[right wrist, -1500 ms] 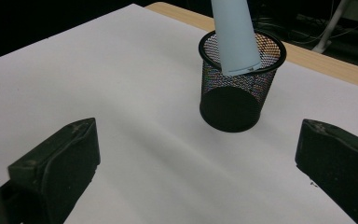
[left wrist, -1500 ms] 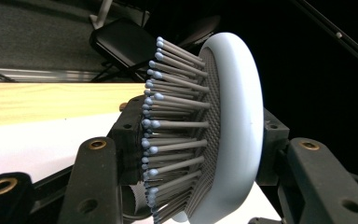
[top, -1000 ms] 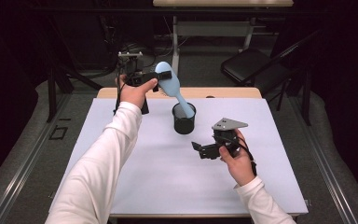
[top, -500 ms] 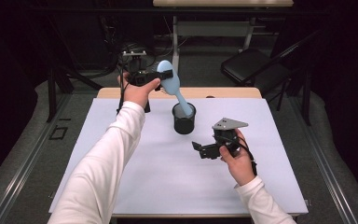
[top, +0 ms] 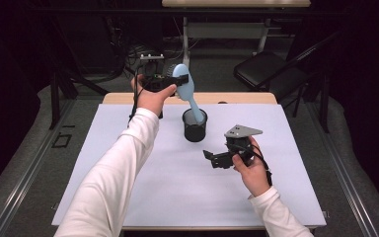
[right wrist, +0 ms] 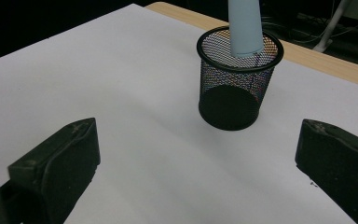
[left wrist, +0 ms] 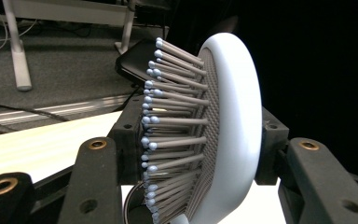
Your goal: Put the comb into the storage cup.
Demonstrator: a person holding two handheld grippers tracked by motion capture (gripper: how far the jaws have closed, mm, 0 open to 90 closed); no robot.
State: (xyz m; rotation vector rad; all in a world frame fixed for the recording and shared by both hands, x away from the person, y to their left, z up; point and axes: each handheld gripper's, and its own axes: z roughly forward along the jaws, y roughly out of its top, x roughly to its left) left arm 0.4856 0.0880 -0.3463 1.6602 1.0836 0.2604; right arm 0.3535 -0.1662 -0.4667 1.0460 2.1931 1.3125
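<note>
Between the left gripper's (top: 173, 85) jaws, at upper centre of the high view, the head of a pale blue hairbrush (top: 185, 90) was clamped, bristles against one pad. Its handle slanted down into a black mesh cup (top: 195, 126) standing on the white table (top: 103, 187). Right of centre, the right gripper (top: 210, 159) rested with jaws wide and empty, facing the cup.

No text, label, brand, number or sign can be read anywhere in these views. The pale blue hairbrush (top: 185, 85), the black mesh cup (top: 195, 125), the white table cover (top: 128, 197) and both grippers' black jaws carry plain, unmarked surfaces.
</note>
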